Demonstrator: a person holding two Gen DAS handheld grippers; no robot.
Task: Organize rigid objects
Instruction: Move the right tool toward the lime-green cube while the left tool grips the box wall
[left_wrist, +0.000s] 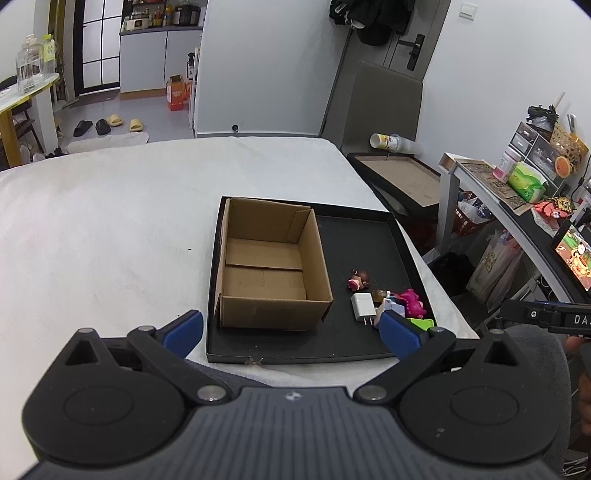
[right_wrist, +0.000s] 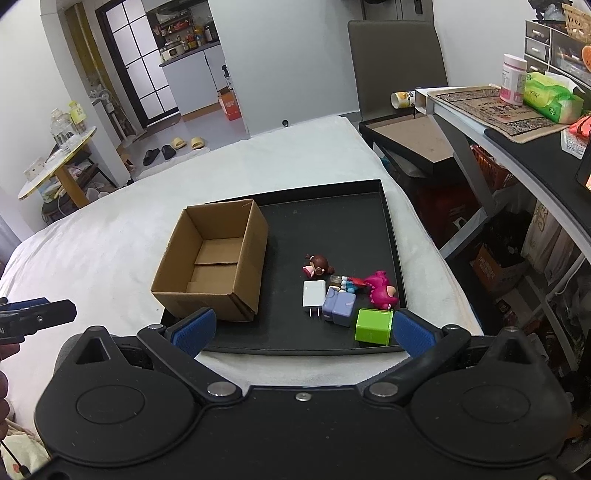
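Black tray (right_wrist: 388, 221) on a white-covered bed (right_wrist: 110, 236), with an open, empty cardboard box (right_wrist: 212, 266) standing in its left part. Right of the box, near the tray's front right corner, a cluster of small things: a white charger (right_wrist: 314, 293) lying flat with prongs toward the front edge, a lilac block (right_wrist: 340, 306) touching its right side, a green cube (right_wrist: 373, 326) nearest the front rim, a pink dinosaur toy (right_wrist: 382, 290) just behind the cube, a small doll figure (right_wrist: 317, 265) lying a little behind the charger. Left claw (left_wrist: 291, 332) spread wide and empty, hovering over the tray's front edge. Right claw (right_wrist: 303, 332) also spread wide, holding nothing, its right finger (right_wrist: 412, 336) just beside the green cube.
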